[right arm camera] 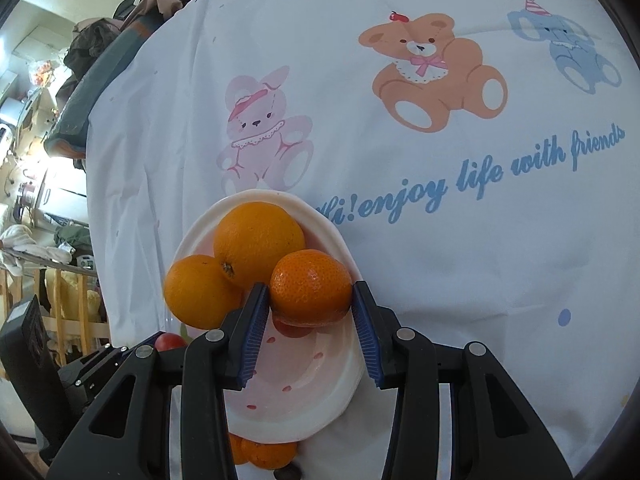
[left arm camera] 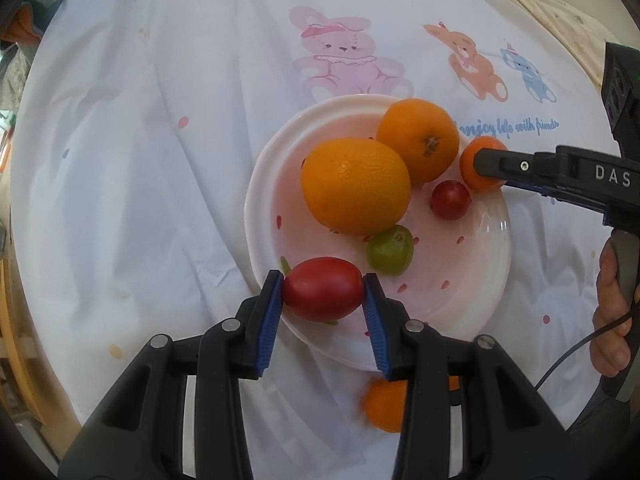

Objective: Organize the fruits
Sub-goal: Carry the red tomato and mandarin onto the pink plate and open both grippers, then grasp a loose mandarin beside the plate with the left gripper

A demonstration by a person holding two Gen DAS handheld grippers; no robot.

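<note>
A white plate [left arm camera: 480,280] with pink specks sits on the printed cloth and holds two large oranges [left arm camera: 356,186], a small green fruit [left arm camera: 390,250] and a small dark red fruit [left arm camera: 450,200]. My left gripper [left arm camera: 323,294] is shut on a red oval tomato [left arm camera: 322,288] over the plate's near rim. My right gripper [right arm camera: 310,300] is shut on a small mandarin [right arm camera: 310,286] over the plate [right arm camera: 296,404], beside the two oranges [right arm camera: 256,240]. In the left wrist view the right gripper's finger [left arm camera: 504,164] covers part of that mandarin [left arm camera: 468,160].
Another orange fruit [left arm camera: 386,404] lies on the cloth just below the plate, also showing in the right wrist view [right arm camera: 266,452]. The white cloth [right arm camera: 440,240] with bear and rabbit prints covers the table. Clutter and a wooden rail [right arm camera: 60,308] lie beyond the table's left edge.
</note>
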